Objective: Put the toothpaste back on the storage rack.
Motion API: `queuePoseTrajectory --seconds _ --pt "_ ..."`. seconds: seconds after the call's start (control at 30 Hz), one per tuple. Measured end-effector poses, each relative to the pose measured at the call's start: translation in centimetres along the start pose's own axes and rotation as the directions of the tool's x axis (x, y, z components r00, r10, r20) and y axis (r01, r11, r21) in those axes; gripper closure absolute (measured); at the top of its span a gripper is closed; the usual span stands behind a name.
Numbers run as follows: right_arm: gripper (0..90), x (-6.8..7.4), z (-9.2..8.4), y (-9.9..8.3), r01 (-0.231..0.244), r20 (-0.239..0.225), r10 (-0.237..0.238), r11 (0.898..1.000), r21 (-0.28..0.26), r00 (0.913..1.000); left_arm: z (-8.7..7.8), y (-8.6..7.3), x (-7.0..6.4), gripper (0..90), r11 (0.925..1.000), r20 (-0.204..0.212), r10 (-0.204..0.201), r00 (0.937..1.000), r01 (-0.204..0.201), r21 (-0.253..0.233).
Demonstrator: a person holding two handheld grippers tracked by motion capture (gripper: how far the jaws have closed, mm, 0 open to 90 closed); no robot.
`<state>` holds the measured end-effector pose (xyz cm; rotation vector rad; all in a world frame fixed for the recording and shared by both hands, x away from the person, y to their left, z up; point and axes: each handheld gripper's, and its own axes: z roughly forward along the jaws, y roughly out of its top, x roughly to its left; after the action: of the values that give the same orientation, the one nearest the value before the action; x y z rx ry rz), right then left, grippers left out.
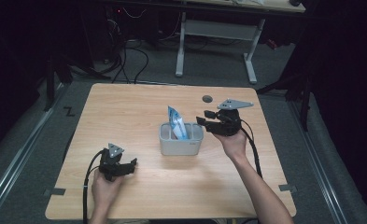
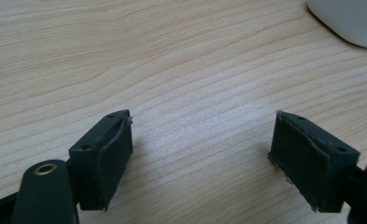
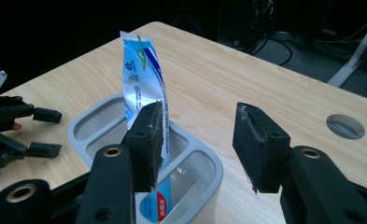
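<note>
Now the blue-and-white pouch [image 1: 177, 123] stands upright and slightly tilted in the middle compartment of the grey organizer [image 1: 181, 145], which sits near the centre of the bench [image 1: 125, 107]. Just beside the organizer's right end, the right gripper [image 1: 204, 117] hovers with its fingers [image 3: 146, 140] parted and nothing between them, the pouch showing just behind one of them. Well apart, near the bench's front left, the left gripper [image 1: 133, 162] rests low over bare wood, its fingers [image 2: 107, 156] spread wide and empty.
</note>
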<state>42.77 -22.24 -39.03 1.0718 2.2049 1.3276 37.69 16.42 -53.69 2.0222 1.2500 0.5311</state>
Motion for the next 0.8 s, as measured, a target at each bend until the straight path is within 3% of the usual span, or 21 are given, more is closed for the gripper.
queuePoseTrajectory --seconds 0.8 --pt "53.3 -1.4 -2.2 -1.4 -0.041 0.030 0.041 0.999 -0.013 0.9987 0.0 0.0 0.0 21.3 1.0000 -0.001 -0.001 1.0000 0.001 0.000"
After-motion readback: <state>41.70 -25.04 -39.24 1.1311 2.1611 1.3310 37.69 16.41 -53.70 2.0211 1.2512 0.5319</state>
